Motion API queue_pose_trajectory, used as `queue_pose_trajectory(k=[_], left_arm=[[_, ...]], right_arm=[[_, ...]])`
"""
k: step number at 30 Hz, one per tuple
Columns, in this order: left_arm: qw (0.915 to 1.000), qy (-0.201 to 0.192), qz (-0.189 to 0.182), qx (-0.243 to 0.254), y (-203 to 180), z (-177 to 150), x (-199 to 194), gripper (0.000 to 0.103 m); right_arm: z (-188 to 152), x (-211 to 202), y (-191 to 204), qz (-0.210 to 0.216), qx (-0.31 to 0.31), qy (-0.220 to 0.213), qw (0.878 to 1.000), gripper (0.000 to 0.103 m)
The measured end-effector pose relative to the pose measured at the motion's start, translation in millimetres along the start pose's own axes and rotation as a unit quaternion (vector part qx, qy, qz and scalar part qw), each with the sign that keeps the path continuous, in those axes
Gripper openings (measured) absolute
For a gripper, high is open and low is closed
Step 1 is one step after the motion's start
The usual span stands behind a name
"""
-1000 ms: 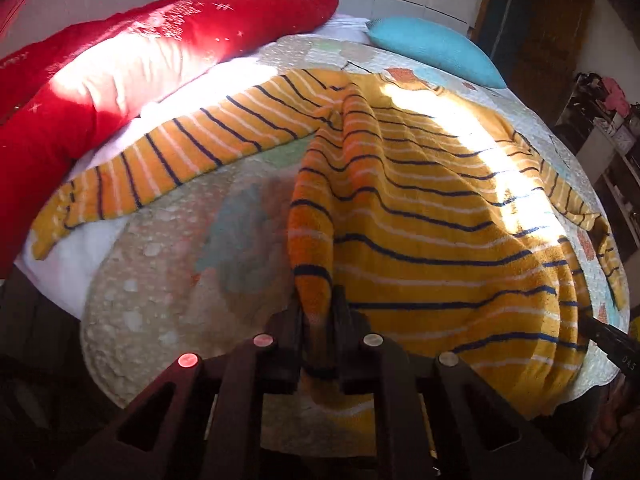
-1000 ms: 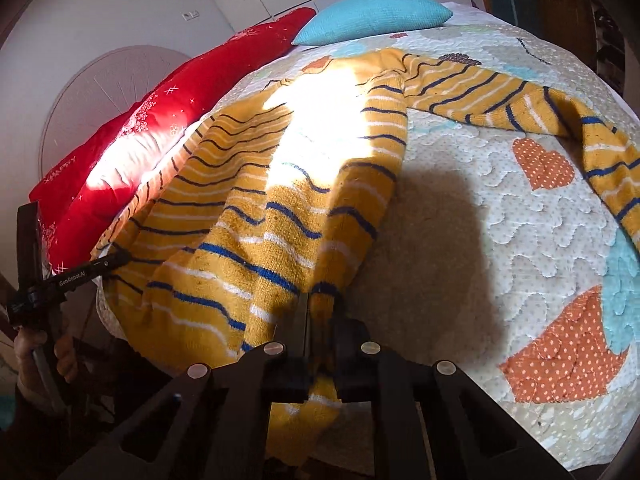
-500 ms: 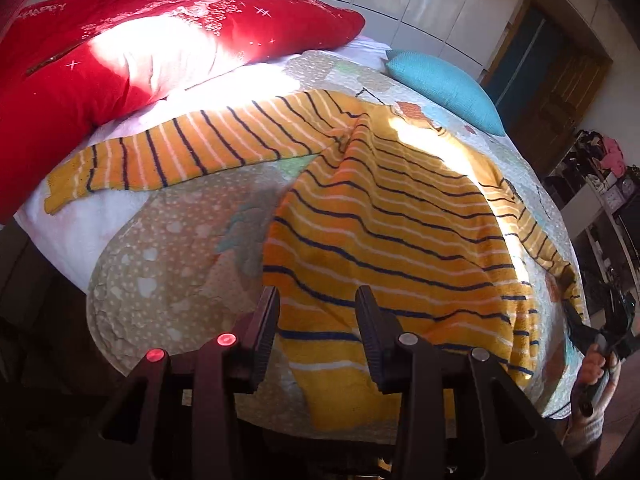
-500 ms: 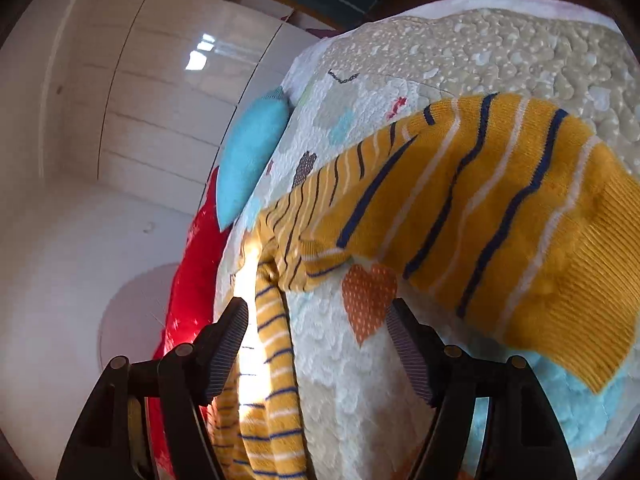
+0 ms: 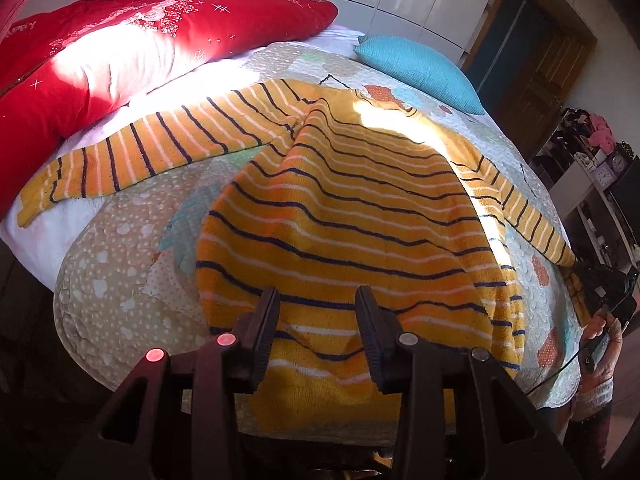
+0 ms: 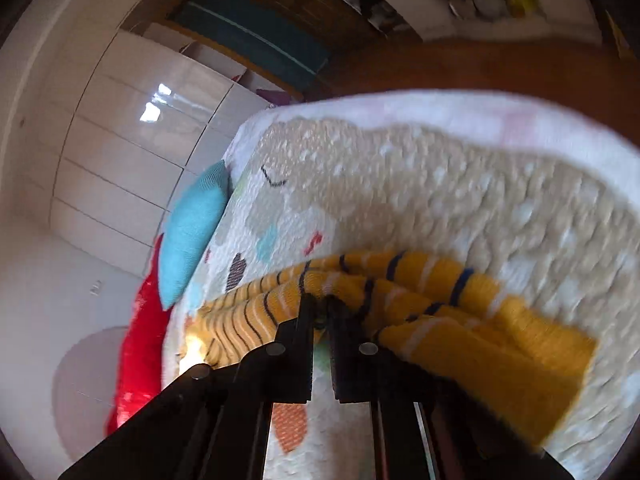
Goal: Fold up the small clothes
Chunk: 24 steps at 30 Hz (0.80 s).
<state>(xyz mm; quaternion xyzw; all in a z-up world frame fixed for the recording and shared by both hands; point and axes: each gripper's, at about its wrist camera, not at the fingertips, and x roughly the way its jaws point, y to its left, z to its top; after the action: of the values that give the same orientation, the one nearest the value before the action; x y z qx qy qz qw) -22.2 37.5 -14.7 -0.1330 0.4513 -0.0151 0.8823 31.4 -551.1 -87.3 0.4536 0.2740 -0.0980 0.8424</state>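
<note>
A yellow sweater with navy and white stripes lies spread flat on the quilted bed, both sleeves stretched out sideways. My left gripper is open and empty, hovering just above the sweater's hem at the near edge. My right gripper is shut on the right sleeve near its cuff; the sleeve bunches around the fingertips. In the left wrist view the right gripper shows at the far right by the sleeve end.
A red pillow and a teal pillow lie at the head of the bed. White wardrobe doors stand behind. Shelves with clutter stand right of the bed. The bed's edge is just below my left gripper.
Both grippers let go of the sweater's hem and it settled flat. The right gripper swung over to the right sleeve and closed on it. The left gripper stays open above the hem.
</note>
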Motion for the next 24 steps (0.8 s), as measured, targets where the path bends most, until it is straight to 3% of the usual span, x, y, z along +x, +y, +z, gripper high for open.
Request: queue_pose_trajectory(k=[3,4,7,10,14,16,19,20,22,24], left_arm=[[1.0000,-0.002,-0.003,-0.004,2.0,0.0,-0.5,0.042],[1.0000,-0.002,-0.004,-0.007,3.9,-0.5,-0.2,0.044],[0.9999,0.005,-0.005,-0.012,6.4,-3.1,4.7,0.046],[0.9998,0.017,-0.008,-0.008,4.7,-4.5,12.8,0.047],[0.9996,0.024,-0.018,0.002,-6.0,-4.5,19.4,0.047],[0.9994,0.024,-0.021,0.010,-13.0,-4.5,19.5,0.047],[0.9992,0.022,-0.024,0.023,-22.3,-6.5,17.7,0.047],[0.9991,0.022,-0.024,0.026,-24.4,-7.0,17.4,0.047],[0.9990,0.023,-0.022,0.032,-27.8,-7.4,17.2,0.047],[0.9989,0.023,-0.020,0.035,-29.8,-6.5,15.6,0.047]], right_arm=[[19.3,-22.0,4.4,-0.042,-0.058,-0.013,0.997,0.016],[23.3,-30.3,-1.4,-0.050,-0.061,-0.014,0.997,0.030],[18.4,-61.0,-34.7,-0.059,-0.046,-0.019,0.997,0.057],[9.9,-77.6,-62.7,-0.063,-0.030,-0.009,0.998,0.064],[2.6,-81.3,-107.5,-0.059,0.024,0.013,0.998,0.064],[3.1,-76.1,-111.7,-0.054,0.039,0.014,0.998,0.066],[-6.3,-61.3,-87.2,-0.058,-0.010,0.025,0.998,0.065],[-12.6,-54.2,-76.8,-0.065,-0.034,0.035,0.997,0.054],[-22.1,-43.0,-55.4,-0.065,-0.089,0.053,0.993,0.014],[-26.4,-49.8,-35.4,-0.062,-0.134,0.029,0.989,0.014]])
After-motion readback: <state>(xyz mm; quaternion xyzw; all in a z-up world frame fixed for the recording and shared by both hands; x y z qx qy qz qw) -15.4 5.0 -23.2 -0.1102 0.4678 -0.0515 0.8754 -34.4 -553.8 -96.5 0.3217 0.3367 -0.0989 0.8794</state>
